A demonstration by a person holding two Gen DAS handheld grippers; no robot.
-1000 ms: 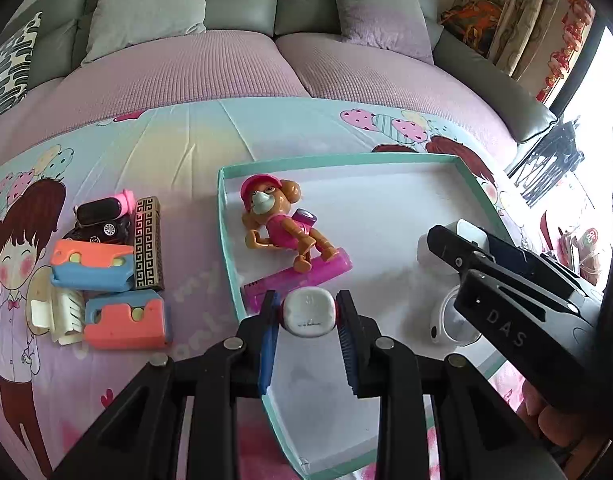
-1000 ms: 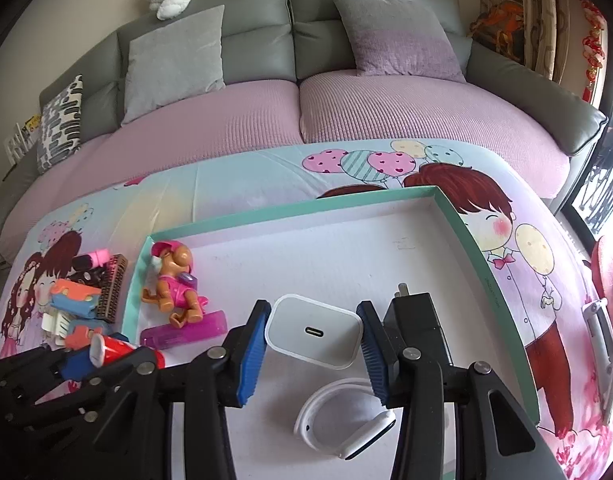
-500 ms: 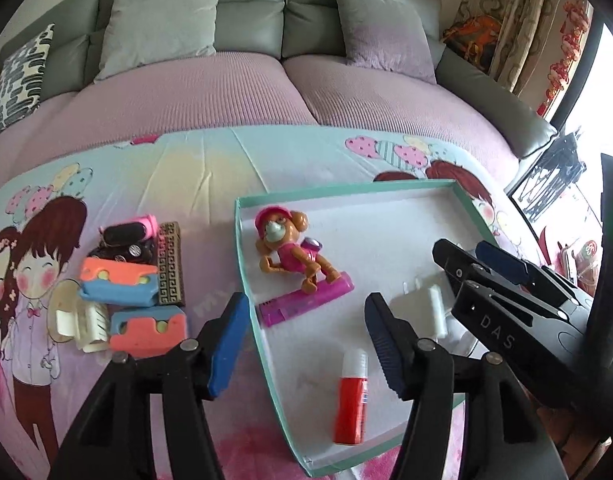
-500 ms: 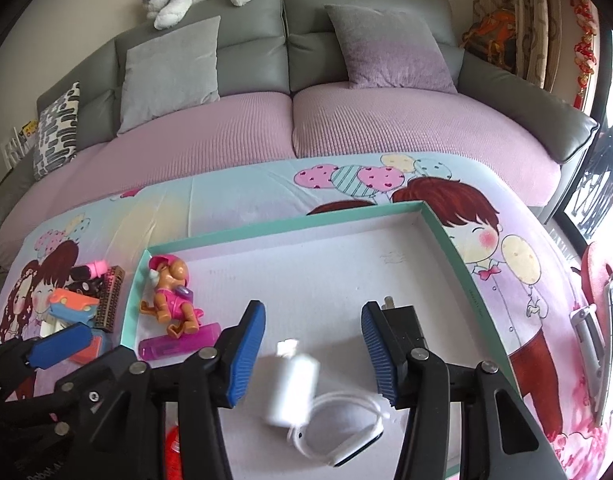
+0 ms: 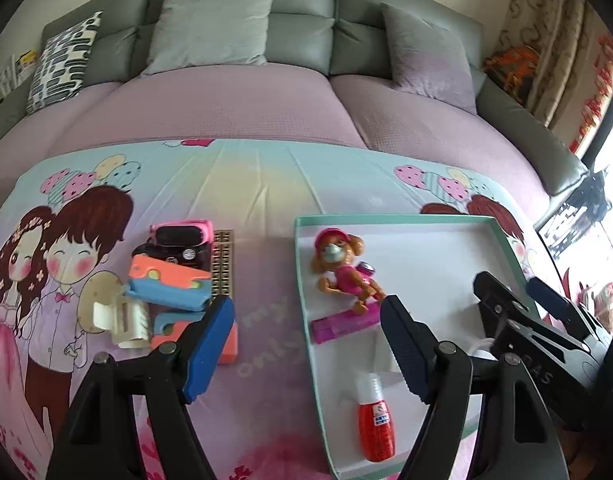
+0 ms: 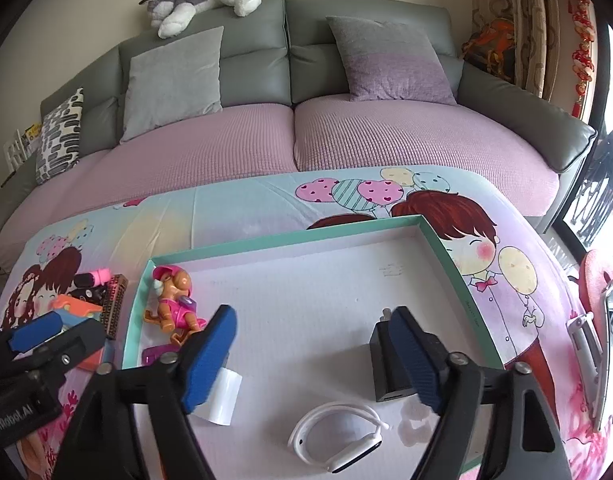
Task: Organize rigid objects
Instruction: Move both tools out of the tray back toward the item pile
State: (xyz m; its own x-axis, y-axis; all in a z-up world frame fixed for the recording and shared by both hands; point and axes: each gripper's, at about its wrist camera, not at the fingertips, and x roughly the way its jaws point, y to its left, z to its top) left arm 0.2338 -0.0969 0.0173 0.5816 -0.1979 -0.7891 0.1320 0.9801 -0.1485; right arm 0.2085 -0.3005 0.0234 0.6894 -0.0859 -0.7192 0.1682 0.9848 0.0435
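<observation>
A second ago the left gripper (image 5: 306, 344) pinched the white cap of a red bottle (image 5: 376, 424). Its jaws have just been opening and now stand wide with nothing between them. The bottle lies flat in the near corner of the tray (image 5: 302, 280), cap pointing away, just under the gripper's right finger. The view has pulled back and up, so more of the sofa (image 5: 242, 104) shows. The gripper tilts down over the tray's left wall, straddling it.

Left of the tray, on the cloth (image 5: 258, 184), the pile (image 5: 174, 280) of orange, blue, pink and black toys lies as before. Inside the tray the dog (image 5: 342, 268) and the purple stick (image 5: 342, 326) have not shifted.

A second ago the right gripper (image 6: 314, 360) closed on a white charger (image 6: 222, 396). Its jaws have just been opening too, and they are now spread wide and empty. The charger sits on the tray floor, partly behind the left finger. The black charger (image 6: 386, 364) lies partly behind the right finger. The white band (image 6: 338, 436) lies between and below the fingers, as before. This gripper also points down at the tray's near part.
</observation>
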